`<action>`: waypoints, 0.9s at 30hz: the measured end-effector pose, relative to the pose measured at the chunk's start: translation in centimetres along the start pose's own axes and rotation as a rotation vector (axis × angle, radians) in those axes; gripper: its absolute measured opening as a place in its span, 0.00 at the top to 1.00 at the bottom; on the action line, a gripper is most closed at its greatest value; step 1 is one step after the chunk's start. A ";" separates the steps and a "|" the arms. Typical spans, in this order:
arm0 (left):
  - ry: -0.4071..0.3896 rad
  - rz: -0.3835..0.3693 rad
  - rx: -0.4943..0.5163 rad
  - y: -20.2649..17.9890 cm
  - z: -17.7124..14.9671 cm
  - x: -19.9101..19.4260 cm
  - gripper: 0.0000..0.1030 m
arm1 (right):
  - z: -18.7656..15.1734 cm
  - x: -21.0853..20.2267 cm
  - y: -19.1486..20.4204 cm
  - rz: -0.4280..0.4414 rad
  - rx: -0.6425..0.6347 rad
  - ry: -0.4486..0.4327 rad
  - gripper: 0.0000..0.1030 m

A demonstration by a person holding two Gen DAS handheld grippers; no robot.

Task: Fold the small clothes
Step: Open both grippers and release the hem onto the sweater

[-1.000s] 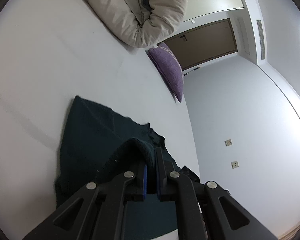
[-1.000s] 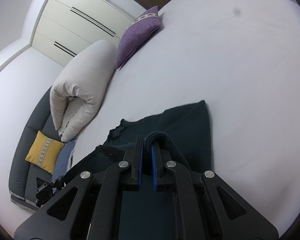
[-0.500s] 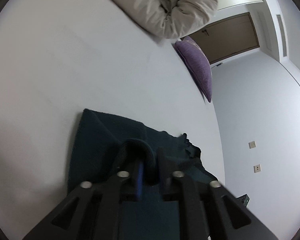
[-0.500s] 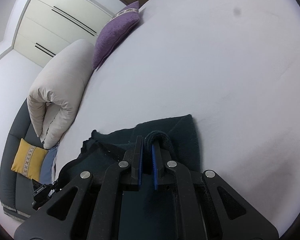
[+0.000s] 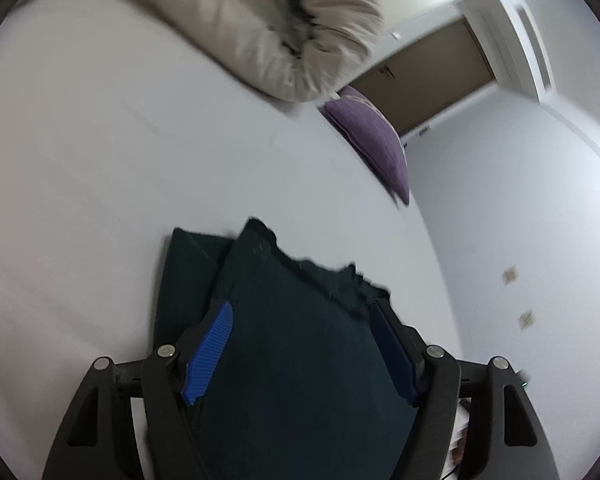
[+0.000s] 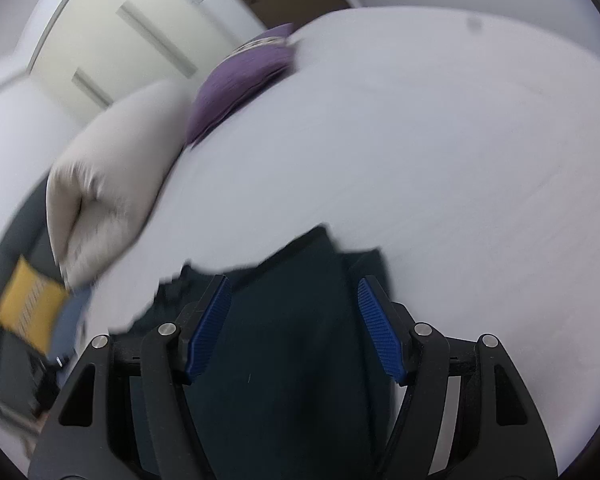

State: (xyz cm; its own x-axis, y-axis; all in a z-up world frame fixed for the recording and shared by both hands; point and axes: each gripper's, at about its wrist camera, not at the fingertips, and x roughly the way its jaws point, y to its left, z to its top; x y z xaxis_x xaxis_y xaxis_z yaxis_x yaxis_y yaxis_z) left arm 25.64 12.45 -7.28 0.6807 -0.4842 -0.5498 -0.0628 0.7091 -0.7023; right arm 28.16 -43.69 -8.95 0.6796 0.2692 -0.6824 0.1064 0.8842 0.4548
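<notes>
White bed (image 5: 100, 152): dark garment (image 5: 300, 344) beneath both opening claws.

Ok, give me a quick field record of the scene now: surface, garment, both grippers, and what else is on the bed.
surface: white bed
garment: dark green cloth, folded over itself, lying flat on the bed
left gripper: jaws opening, cloth below and between them, pads not pressing it
right gripper: jaws opening, cloth below and between them, pads not pressing it
far end of bed: beige duvet, rolled; purple pillow beside it
off the bed: yellow cushion
image quality: both views motion-blurred
</notes>
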 end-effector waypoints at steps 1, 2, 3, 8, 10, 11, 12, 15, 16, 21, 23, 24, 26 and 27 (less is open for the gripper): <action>0.002 0.008 0.032 -0.6 -0.7 -0.3 0.29 | -0.6 -0.4 0.9 -0.011 -0.048 0.003 0.37; 0.010 0.023 0.078 -1.3 -1.5 -0.5 0.29 | -1.3 -0.7 1.8 -0.017 -0.091 0.008 0.37; 0.017 0.040 0.118 -1.9 -2.2 -0.5 0.29 | -2.0 -0.9 2.7 -0.016 -0.132 0.018 0.37; 0.055 0.175 0.277 -2.9 -4.7 0.7 0.31 | -5.2 0.2 5.3 -0.046 -0.275 0.093 0.37; 0.065 0.213 0.260 -1.4 -5.0 1.0 0.37 | -5.7 1.3 4.2 -0.084 -0.245 0.133 0.37; 0.075 0.209 0.223 -0.2 -5.1 1.0 0.42 | -5.8 1.6 3.2 -0.111 -0.214 0.132 0.40; 0.075 0.198 0.203 0.6 -5.1 0.9 0.50 | -6.0 1.0 2.1 -0.103 -0.181 0.118 0.41; 0.067 0.179 0.201 1.6 -5.4 -0.1 0.55 | -5.7 -0.1 0.5 -0.078 -0.108 0.079 0.45; 0.065 0.184 0.208 1.7 -5.6 -0.4 0.55 | -5.6 -0.4 0.4 -0.095 -0.101 0.066 0.46; 0.046 0.245 0.231 1.4 -6.3 -1.6 0.53 | -5.2 -2.3 0.2 -0.165 -0.023 -0.015 0.43; 0.033 0.258 0.253 0.7 -6.3 -2.0 0.50 | -5.5 -2.6 1.6 -0.116 -0.057 -0.028 0.43; 0.025 0.275 0.278 0.1 -6.4 -2.1 0.49 | -5.8 -2.6 2.7 -0.082 -0.091 -0.025 0.43; 0.014 0.291 0.325 -1.2 -6.7 -1.9 0.49 | -6.0 -2.3 4.8 0.004 -0.137 0.007 0.43; 0.010 0.287 0.350 -1.9 -6.9 -1.8 0.49 | -6.4 -2.1 5.5 0.061 -0.152 0.032 0.43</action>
State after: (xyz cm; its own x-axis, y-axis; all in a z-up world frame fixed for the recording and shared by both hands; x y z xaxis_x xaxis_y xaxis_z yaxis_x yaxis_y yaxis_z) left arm 19.49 8.40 -8.11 0.6647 -0.2462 -0.7054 0.0035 0.9452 -0.3265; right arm 22.62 -36.95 -8.68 0.6575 0.3345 -0.6751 -0.0471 0.9125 0.4063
